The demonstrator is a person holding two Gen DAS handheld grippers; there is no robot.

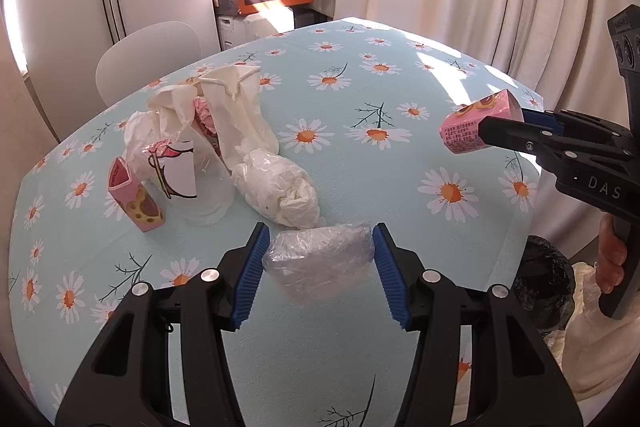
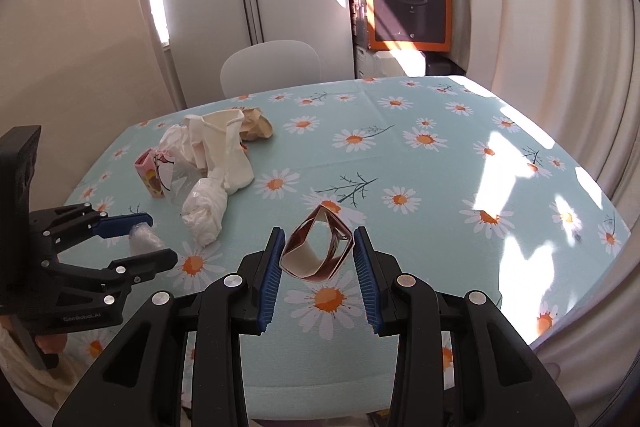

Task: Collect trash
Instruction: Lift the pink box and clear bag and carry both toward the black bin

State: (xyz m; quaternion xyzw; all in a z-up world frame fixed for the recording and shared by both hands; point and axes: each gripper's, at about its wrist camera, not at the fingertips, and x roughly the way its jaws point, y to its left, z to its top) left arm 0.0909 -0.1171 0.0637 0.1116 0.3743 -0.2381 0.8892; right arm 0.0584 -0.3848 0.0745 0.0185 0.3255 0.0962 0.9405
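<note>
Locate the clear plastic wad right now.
The clear plastic wad lies on the table between the open left gripper pads, just in front of the bagged white tissue bundle.

Free room and obstacles. The right half of the table [image 2: 460, 171] lies bare to its far and right edges, leaving open passage there. The left half is crowded: a cream bag [image 1: 236, 107], a clear cup [image 1: 200, 179], an upright pink carton [image 1: 136, 197] and a white plastic wad [image 1: 280, 187] stand close together, touching or nearly so, with little gap between them. The left gripper [image 1: 318, 267], jaws apart around a clear plastic bundle [image 1: 320, 259], blocks the near-left approach. The right gripper [image 2: 318, 259], clamping a second pink carton [image 2: 316, 251], occupies the air above the near centre.
</note>
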